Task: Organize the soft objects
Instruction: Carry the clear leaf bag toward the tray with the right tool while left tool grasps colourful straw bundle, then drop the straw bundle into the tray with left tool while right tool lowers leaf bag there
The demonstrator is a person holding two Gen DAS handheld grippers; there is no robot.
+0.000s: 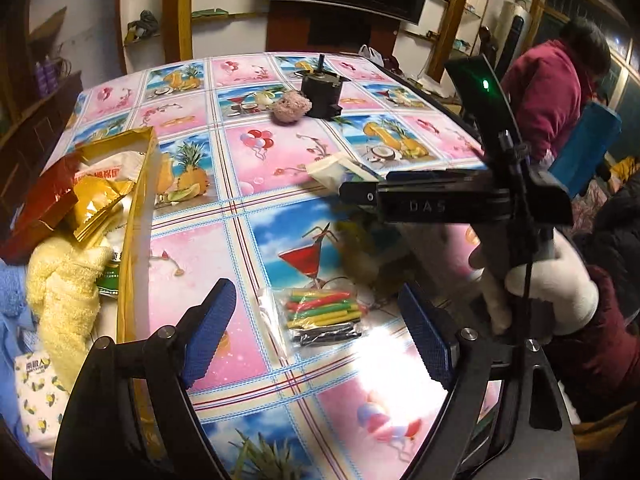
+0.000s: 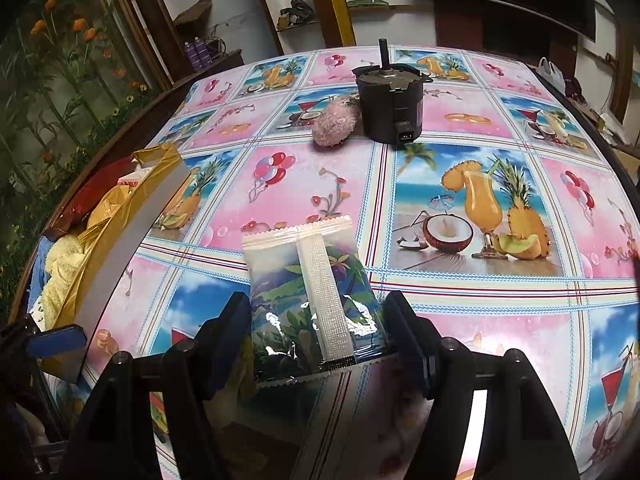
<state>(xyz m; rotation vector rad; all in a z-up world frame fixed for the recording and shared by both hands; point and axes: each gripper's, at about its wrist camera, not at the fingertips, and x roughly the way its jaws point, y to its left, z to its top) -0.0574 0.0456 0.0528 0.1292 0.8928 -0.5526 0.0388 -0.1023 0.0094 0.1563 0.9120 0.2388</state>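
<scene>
The right gripper clamps a snack packet above the tablecloth — nearer the camera than the black motor. The left gripper gapes wide over a bag of coloured sticks.

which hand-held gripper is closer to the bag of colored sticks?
Left. The left hand-held gripper is open with the bag of colored sticks lying between its fingers. The right hand-held gripper is farther up the table, shut on a snack packet.
</scene>
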